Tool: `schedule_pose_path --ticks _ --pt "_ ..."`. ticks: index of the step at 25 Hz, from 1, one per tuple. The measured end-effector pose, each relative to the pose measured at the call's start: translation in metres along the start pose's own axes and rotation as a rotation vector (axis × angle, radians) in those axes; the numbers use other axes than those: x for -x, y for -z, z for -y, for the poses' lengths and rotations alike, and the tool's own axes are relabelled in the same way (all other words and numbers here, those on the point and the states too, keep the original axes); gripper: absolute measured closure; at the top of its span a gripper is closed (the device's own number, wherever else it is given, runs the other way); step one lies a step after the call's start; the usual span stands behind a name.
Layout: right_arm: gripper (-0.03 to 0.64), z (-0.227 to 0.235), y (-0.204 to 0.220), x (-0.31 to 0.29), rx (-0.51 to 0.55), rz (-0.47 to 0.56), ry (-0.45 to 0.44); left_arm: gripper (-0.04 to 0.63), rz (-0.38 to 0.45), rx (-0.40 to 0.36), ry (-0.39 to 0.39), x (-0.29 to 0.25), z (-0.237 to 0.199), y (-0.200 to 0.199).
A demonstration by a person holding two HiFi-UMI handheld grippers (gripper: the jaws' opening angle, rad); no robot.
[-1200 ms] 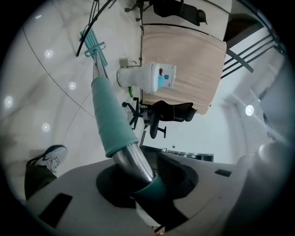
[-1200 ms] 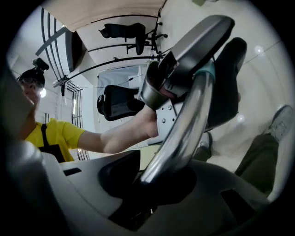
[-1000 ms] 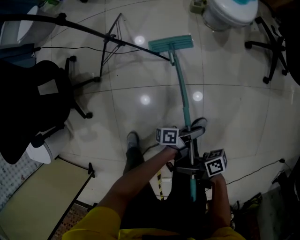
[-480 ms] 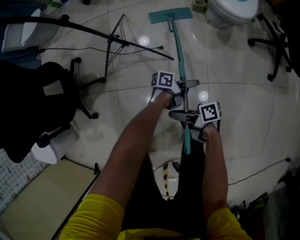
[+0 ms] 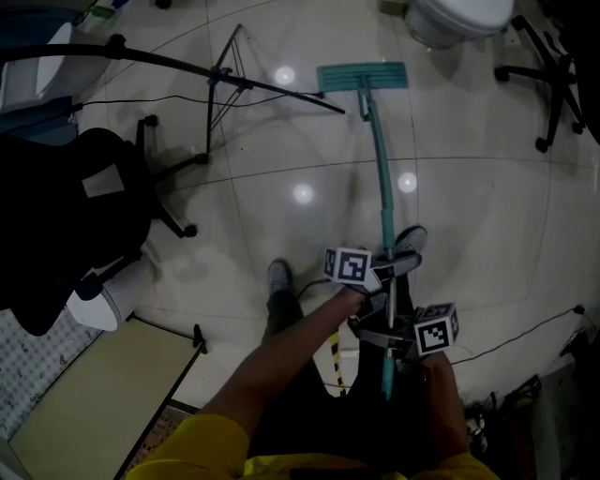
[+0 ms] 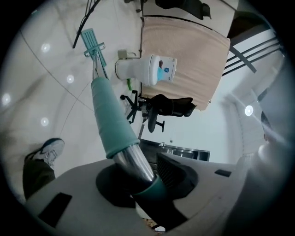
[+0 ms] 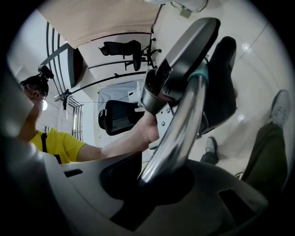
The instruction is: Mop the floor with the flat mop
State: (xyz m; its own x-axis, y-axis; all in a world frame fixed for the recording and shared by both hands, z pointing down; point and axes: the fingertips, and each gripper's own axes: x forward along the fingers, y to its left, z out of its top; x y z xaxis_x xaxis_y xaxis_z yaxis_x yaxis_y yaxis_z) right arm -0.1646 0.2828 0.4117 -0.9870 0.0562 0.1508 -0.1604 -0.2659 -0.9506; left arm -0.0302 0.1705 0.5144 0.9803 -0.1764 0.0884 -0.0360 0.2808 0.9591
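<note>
The flat mop lies with its teal head [image 5: 362, 77] on the glossy tiled floor, far ahead of me. Its teal-sleeved handle [image 5: 382, 197] runs back toward my body. My left gripper [image 5: 392, 269] is shut on the handle where the teal sleeve [image 6: 112, 118] meets bare metal [image 6: 134, 162]. My right gripper [image 5: 382, 339] is shut on the metal handle [image 7: 179, 123] just below the left one. From the left gripper [image 6: 146, 180] view the mop head [image 6: 92, 39] appears small and far off. The right gripper [image 7: 152, 184] view looks up the shaft at the left gripper's body [image 7: 180, 59].
A black office chair [image 5: 56, 211] stands at the left, with a black tripod stand [image 5: 223, 82] beside it. A white round unit [image 5: 457, 19] and another chair base [image 5: 551, 80] sit at the top right. A beige mat [image 5: 84, 398] lies lower left. My shoes [image 5: 278, 277] stand near the handle; cables trail lower right.
Half a second ago both grippers were stretched forward with the mop head pushed far away. Now they have drawn back toward my body, pulling the mop head nearer and slightly right.
</note>
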Motion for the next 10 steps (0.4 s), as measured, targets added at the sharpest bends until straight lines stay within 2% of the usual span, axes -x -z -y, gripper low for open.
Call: schedule_pose_path --ticks 3,6,10 --pt "0.529 -0.002 0.012 0.002 0.0 0.011 0.003 0.456 -0.011 0.001 0.02 -0.001 0.001 0.017" --pt "0.518 -0.011 0.006 0.008 0.009 0.029 -0.008 0.434 -0.03 -0.044 0.009 -0.004 0.01 0.012" --pt "0.514 -0.013 0.003 0.01 0.022 0.01 0.015 0.454 -0.049 -0.039 -0.022 -0.007 0.012 0.011"
